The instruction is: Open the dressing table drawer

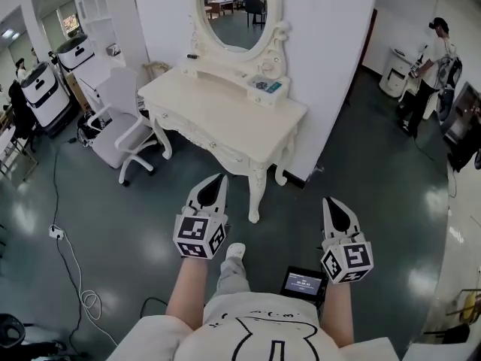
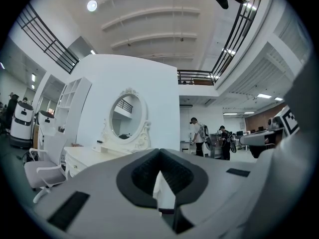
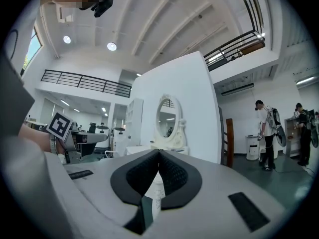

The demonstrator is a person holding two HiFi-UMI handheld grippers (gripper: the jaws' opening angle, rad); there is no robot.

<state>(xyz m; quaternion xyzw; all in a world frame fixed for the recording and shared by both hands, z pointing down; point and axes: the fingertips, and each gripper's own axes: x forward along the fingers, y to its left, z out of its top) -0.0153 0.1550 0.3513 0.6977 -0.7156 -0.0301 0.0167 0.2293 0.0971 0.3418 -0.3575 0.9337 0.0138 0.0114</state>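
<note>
Bench (image 1: 225, 119): a cream dressing table with an oval mirror (image 1: 234, 10), set against a white partition wall. A white office chair (image 1: 124, 122) stands just beside its left end.

Drawer (image 1: 201, 137): in the front apron under the top, shut, with small knobs barely resolvable. In the head view its long axis runs diagonally, upper left to lower right, following the front edge. The face looks toward the lower left of that view, so my judgement is that it pulls out that way.

Left tool (image 1: 218, 179): held level over the dark floor, pointing toward the near corner leg of the bench. Its own view shows the pads meeting at the tip (image 2: 159, 152) with nothing between them, so it is closed and empty.

Right tool (image 1: 329, 201): also level, further out to the right and well apart from the bench. Its pads are together at the tip (image 3: 158, 153) and it is empty too.

Key relation: the drawer lies ahead and to the left of both tools, and neither touches the bench. The left tool is clearly the nearer one. The person stands off the right front corner rather than square to the drawer face.

Judgement: the approach step is in hand and the task proper has not begun. The nearer tool would need to spread its jaws before it can take a knob. A pull from this corner position risks dragging the drawer askew.
</note>
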